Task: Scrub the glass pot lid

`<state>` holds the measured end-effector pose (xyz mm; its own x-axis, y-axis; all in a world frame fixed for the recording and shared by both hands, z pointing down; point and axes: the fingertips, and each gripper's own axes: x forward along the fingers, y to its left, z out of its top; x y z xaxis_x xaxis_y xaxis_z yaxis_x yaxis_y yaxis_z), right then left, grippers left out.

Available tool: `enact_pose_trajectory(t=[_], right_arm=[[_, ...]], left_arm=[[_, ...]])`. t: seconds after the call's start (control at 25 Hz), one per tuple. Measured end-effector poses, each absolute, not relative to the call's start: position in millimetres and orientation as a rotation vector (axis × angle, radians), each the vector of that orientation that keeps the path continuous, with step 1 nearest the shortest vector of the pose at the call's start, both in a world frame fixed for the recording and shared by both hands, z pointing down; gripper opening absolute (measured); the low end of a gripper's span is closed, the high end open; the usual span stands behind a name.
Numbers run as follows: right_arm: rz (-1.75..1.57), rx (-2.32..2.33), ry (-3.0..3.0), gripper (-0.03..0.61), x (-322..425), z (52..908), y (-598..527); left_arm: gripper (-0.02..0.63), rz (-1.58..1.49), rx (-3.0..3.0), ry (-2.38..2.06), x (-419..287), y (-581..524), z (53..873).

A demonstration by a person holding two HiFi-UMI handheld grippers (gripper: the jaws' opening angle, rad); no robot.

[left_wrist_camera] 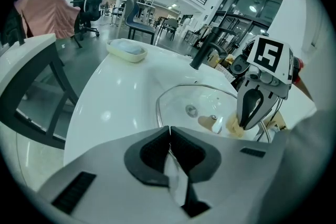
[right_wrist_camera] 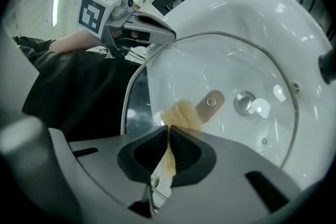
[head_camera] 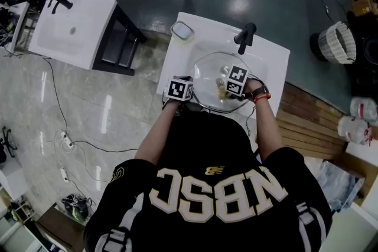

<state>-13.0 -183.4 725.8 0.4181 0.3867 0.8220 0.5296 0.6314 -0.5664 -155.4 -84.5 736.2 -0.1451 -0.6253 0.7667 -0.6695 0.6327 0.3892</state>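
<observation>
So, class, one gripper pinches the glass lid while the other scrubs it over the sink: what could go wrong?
The left gripper grips the glass lid only at its rim; scrubbing pressure might twist it loose onto the sink. The right gripper pinches the sponge by one edge, so it may slip out.

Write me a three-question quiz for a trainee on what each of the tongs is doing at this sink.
1. True or false: the left tongs are shut on the rim of the glass lid.
2. Pick one: the right tongs hold A) a yellowish sponge, B) a spoon, C) nothing.
3. Fill in: the lid is held over the bowl of the white ____.
Key: 1 true; 2 A; 3 sink.
</observation>
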Motion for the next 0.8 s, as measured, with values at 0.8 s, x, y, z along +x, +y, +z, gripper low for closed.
enact_pose_trajectory(t=[0.8], right_arm=[[-0.046, -0.9, -1.416, 0.023, -91.3, 754.0, -123.1]], left_arm=[[0.015, 0.091, 1.039, -1.819, -154.2, -85.2, 738.4]])
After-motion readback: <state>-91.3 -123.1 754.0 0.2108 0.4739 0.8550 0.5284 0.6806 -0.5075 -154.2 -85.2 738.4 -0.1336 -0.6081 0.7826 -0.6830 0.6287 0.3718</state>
